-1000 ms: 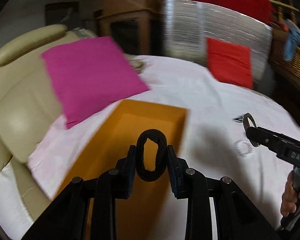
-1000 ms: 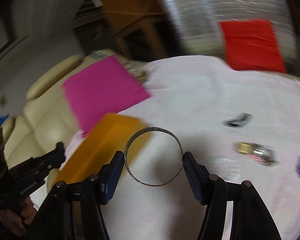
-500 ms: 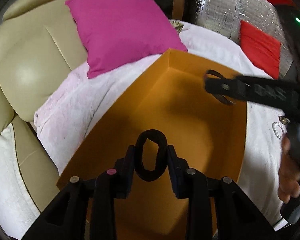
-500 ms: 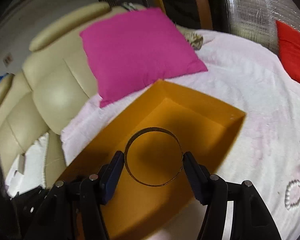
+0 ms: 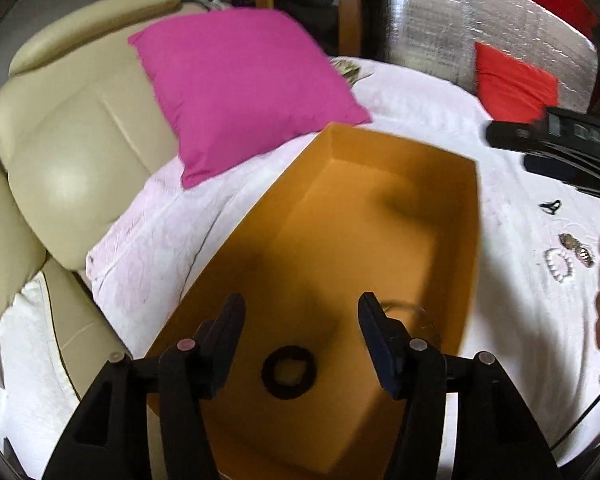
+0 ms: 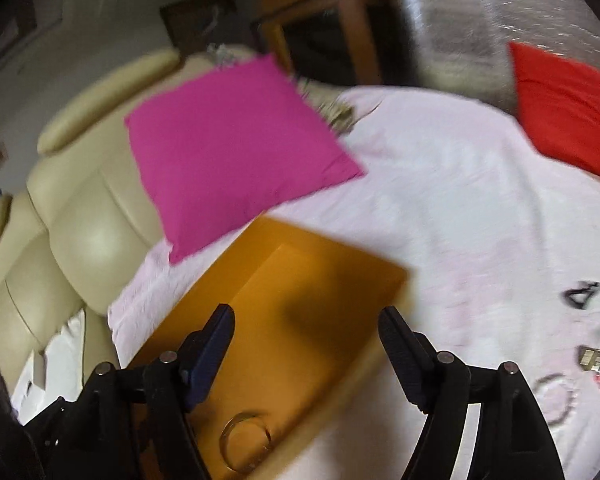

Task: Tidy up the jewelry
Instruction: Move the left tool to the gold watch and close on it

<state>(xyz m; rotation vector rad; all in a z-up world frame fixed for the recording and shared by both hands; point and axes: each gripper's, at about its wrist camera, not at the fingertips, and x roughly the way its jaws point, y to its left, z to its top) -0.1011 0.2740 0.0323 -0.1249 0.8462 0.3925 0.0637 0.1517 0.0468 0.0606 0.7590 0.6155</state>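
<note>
**bystander_01:** So at that point both pieces were already in the orange box [image 5: 380, 216]. The left gripper [image 5: 302, 322] had just been opening its jaws, nothing was pinched between them, and the black ring [image 5: 288, 372] lay flat on the box floor low in the left wrist frame, right under the gap. The right gripper [image 6: 306, 334] had also just let its jaws out wide with nothing between them, and the thin metal bangle [image 6: 246, 438] sat on the box floor near the bottom of that frame.

**couch_lurker:** Was anything left outside?

**bystander_01:** Yeah. Over at the right edge of the right wrist frame, on the white cloth [image 6: 440, 200], I could see a small black piece [image 6: 580, 294], a beaded bracelet [image 6: 556, 398] and a shiny clasp-like thing [image 6: 598, 364] just beside it. All well apart from the box.

**couch_lurker:** Any tips for the release?

**bystander_01:** My guess: hold the jaws wide and lift straight clear of the box, so a pad didn't drag the ring or hook the bangle back out. The bangle looked close to the near wall, so I'd have watched that rim. The right wrist frame was pretty blurred, so I couldn't tell whether it lay fully flat. Next I'd have gone for the bracelet; beads on soft cloth probably need the fingertips coming in low, or they'd just push it around. The pink cushion [image 5: 240, 92] up top wasn't in the way.
</note>
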